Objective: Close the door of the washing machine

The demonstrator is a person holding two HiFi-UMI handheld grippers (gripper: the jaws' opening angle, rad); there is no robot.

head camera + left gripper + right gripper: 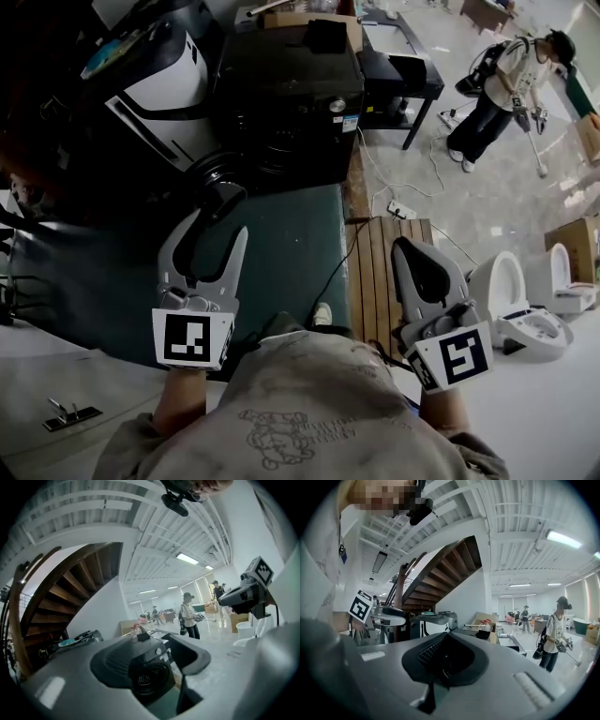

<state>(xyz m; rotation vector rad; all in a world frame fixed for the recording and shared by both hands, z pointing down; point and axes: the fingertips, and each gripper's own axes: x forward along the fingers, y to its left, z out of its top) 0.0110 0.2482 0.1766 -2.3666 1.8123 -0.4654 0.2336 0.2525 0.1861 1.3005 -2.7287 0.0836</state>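
A dark front-loading washing machine (286,103) fills the upper centre of the head view. Its round door (217,186) hangs open at the machine's lower left corner. A green mat (291,272) covers the floor in front of it, and a slatted wooden board (380,272) lies just to the right of the mat. Two white toilets (511,305) sit at the right edge, and a low black bench (412,75) stands right of the machine. Another person (502,89) stands in the upper right corner. The left hand-held gripper (217,227), at lower left, has its jaws spread and empty, just below the door. The right hand-held gripper (405,246), at lower right over the board, has its jaws pressed together on nothing. A power strip (403,210) lies on the floor above the board.
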